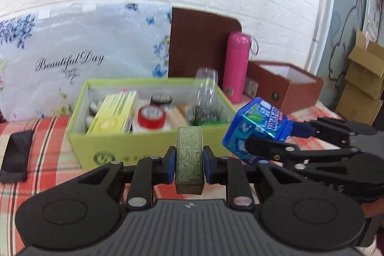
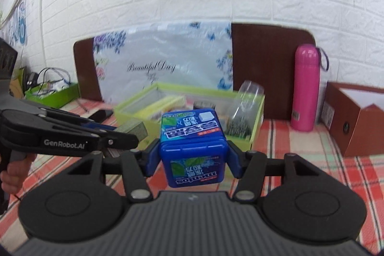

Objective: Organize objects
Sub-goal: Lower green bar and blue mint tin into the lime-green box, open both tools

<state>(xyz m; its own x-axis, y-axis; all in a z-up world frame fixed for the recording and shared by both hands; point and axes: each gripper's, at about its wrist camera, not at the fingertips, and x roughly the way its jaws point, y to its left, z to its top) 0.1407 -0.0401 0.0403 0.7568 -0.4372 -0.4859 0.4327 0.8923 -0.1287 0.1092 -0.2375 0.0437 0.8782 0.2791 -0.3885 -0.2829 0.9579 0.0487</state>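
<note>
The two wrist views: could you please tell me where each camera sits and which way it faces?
Left wrist view: on the left gripper, looking along its fingers over the olive box they clamp, toward the green box and brick wall; the right gripper enters from the right.
Right wrist view: on the right gripper, looking over the clamped blue Mentos box toward the same wall; the left gripper and a hand show at left.
Shared: green box, pink bottle, both held items.

A: What surface do we have?
B: A table under a red plaid cloth (image 1: 48, 155).
A: What do we find directly on it?
B: A green box (image 1: 134, 148), black phone (image 1: 16, 157), pink flask (image 1: 236, 66), brown box (image 1: 300, 92) and, far left, a green tray (image 2: 55, 94).
</note>
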